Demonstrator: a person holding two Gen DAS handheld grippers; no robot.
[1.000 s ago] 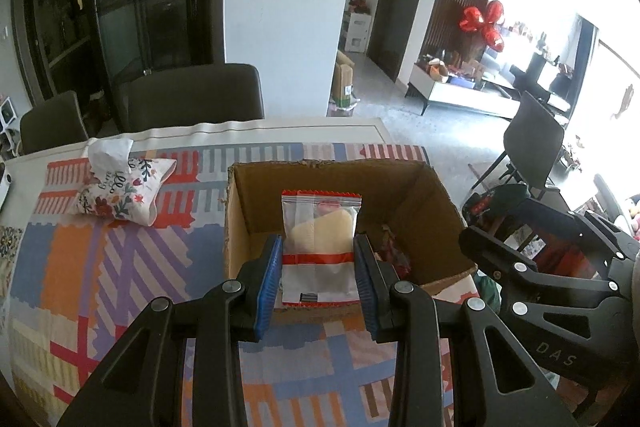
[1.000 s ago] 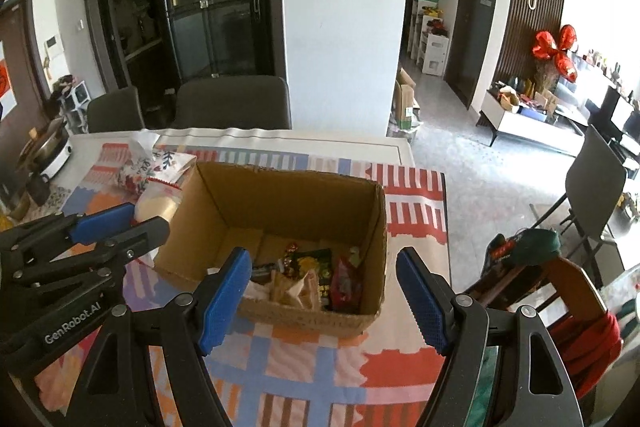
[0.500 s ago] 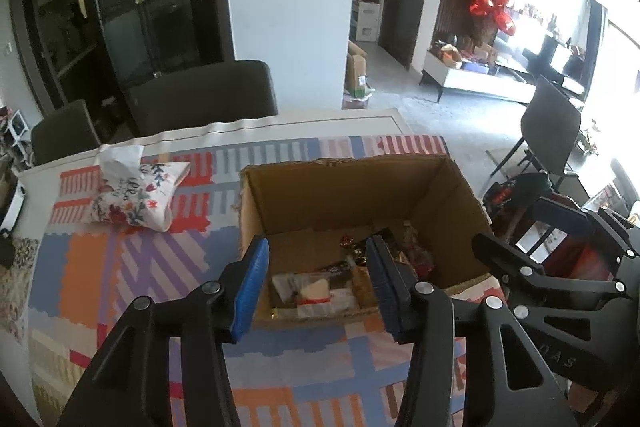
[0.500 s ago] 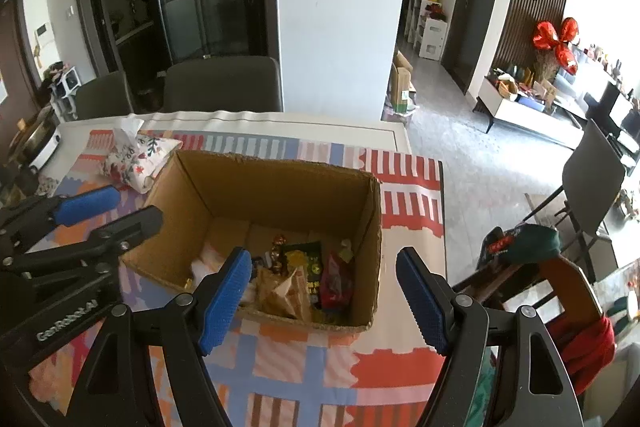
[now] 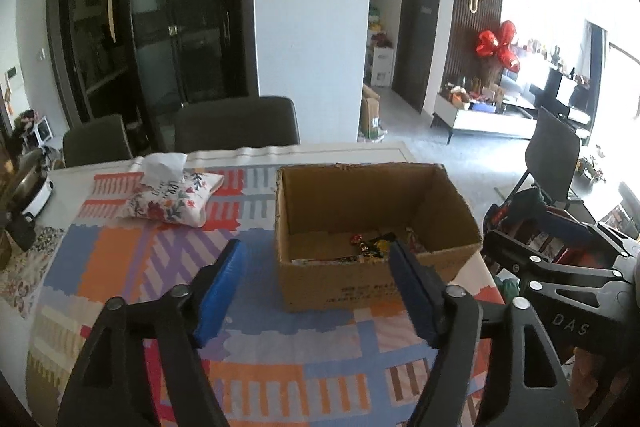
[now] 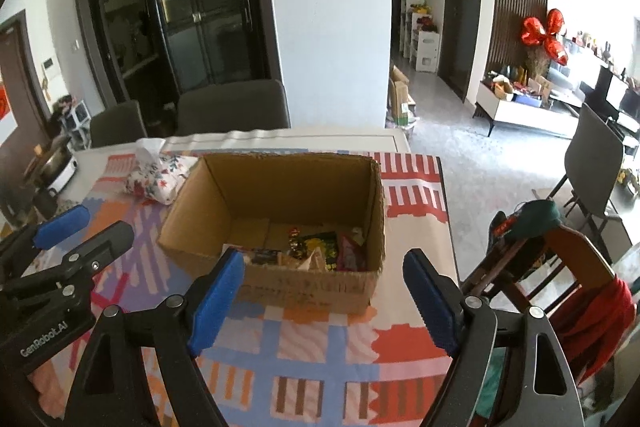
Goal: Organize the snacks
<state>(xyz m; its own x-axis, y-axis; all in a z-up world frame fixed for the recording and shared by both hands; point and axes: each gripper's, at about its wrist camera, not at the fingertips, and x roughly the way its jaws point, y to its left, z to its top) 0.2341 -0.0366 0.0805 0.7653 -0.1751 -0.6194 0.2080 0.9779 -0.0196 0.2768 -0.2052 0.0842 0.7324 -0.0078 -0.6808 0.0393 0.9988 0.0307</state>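
Most of the worktop (image 5: 120, 267) under its patterned cloth lies ahead of my two tools, its near edge cut off below both views. Just beyond the left tool (image 5: 316, 287) and the right tool (image 6: 320, 291) stands the open cardboard box (image 6: 304, 283), close to the worktop's right edge. Snack packets (image 6: 320, 247) sit inside, partly hidden by the near wall and hard to make out. I see both tools' jaws opening, nothing between them. Open cloth lies left, toward the tissue pouch (image 5: 172, 199).
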